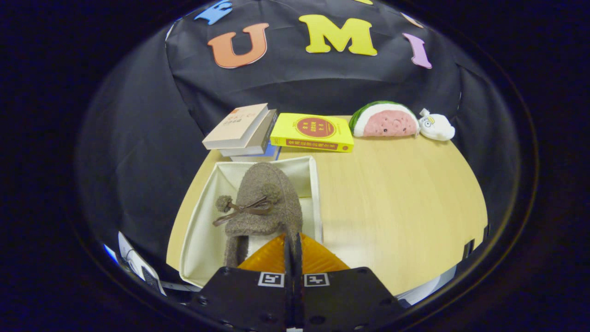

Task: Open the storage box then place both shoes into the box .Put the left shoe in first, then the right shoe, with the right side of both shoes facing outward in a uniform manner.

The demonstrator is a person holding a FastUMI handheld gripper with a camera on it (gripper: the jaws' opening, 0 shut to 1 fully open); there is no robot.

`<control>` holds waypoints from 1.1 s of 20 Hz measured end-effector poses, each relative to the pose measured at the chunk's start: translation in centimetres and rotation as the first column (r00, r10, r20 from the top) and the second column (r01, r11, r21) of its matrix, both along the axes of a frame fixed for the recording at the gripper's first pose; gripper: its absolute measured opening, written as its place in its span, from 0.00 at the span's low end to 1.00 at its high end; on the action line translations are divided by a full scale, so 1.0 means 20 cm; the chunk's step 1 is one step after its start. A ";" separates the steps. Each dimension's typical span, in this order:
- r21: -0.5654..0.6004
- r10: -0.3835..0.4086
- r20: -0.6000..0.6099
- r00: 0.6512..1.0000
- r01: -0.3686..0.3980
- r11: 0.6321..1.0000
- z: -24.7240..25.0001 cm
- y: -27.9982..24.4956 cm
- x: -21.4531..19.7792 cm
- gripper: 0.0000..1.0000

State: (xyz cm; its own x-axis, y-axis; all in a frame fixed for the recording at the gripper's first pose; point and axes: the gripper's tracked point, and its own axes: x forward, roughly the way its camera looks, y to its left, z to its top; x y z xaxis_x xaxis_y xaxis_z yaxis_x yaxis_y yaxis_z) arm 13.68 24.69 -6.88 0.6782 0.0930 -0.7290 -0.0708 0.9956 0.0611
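A brown woolly shoe [265,203] with two pom-poms and a bow hangs toe-away from me inside the open white storage box [203,221]. My gripper [293,240] is shut on the shoe's opening rim, near the heel, with its orange fingers [318,256] pressed together on the rim. The shoe's toe points toward the box's far wall. Whether its sole touches the box floor is hidden. The box stands at the table's left side, just ahead of the fingers.
Beyond the box lie a stack of books [242,131] and a yellow book [313,131]. A watermelon plush [385,120] and a small white plush [435,127] sit at the far right. Bare wooden table [396,198] spreads right of the box.
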 end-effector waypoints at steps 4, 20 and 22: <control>-0.027 -0.013 -0.003 1.000 0.013 1.000 -0.05 0.00 0.04 0.01; -0.015 0.003 0.445 0.896 0.004 1.000 0.39 -0.13 -0.24 0.97; -0.012 -0.036 0.488 0.872 0.047 0.999 0.41 -0.22 -0.30 0.97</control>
